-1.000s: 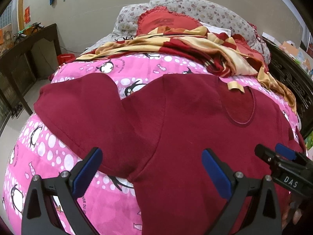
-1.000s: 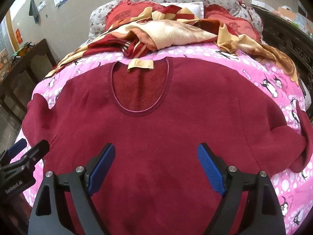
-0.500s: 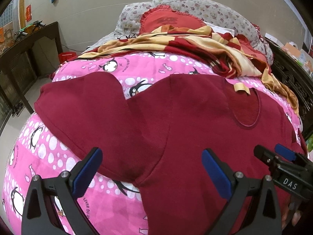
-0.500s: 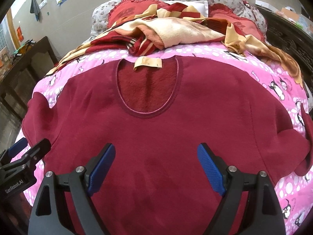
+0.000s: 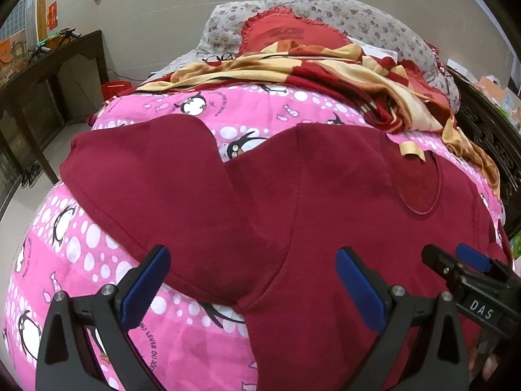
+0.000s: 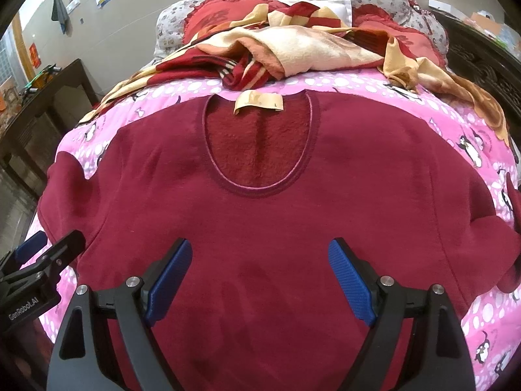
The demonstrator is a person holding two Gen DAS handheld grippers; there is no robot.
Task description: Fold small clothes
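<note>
On the pink bedspread [image 5: 81, 254], only the right view shows the maroon top's [image 6: 260, 228] far sleeve; both hand-held grippers [image 5: 250, 277] [image 6: 260, 270] gape wide.

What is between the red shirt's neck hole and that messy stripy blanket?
In the right wrist view, only a narrow strip of pink penguin bedsheet separates the shirt neckline from the blanket.

Bed covered by pink quilt [image 5: 267, 120] printed with penguins and white dots. At the head end: crumpled red-and-cream blanket [image 6: 293, 45] lying on the quilt, red frilled cushion [image 5: 286, 32] and grey floral pillow [image 5: 351, 13] behind it. Dark wooden table [image 5: 55, 75] stands left of the bed by the beige wall [image 5: 182, 6]; red bin [image 5: 112, 88] on the floor beside it.
</note>
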